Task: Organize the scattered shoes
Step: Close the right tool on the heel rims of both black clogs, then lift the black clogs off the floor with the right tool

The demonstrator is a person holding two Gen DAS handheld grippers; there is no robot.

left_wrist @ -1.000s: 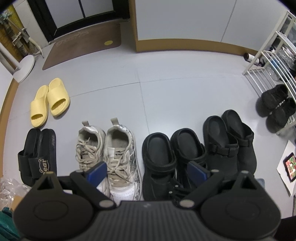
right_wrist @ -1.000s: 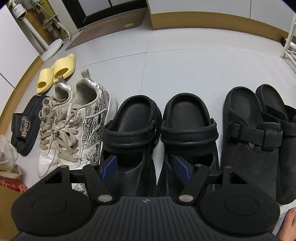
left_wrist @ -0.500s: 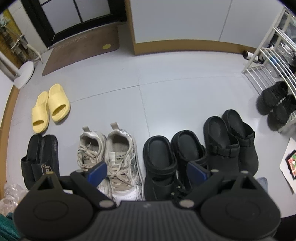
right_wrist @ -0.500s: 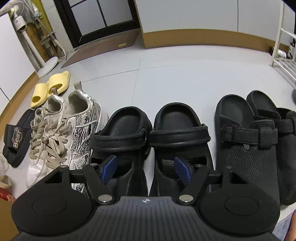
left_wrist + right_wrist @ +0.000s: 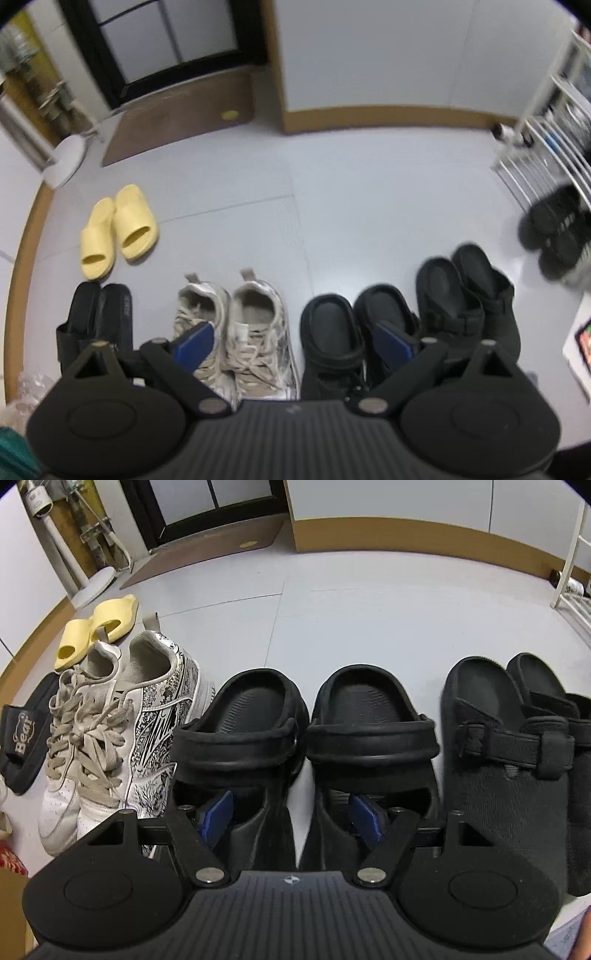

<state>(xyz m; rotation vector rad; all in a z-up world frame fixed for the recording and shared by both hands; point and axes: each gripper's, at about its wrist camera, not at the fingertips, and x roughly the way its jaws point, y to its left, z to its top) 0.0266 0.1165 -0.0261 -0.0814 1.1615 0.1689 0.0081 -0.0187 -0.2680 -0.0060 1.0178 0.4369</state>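
left hand-held gripper (image 5: 295, 341): fingers apart, empty | right hand-held gripper (image 5: 293, 816): fingers apart over black clogs (image 5: 303, 716) | sneakers (image 5: 122, 709) left of clogs

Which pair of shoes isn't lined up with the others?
The yellow slides. They sit alone farther back on the floor, behind the row.

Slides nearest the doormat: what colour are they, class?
Pale yellow, plain. The slides show best in the left wrist view.
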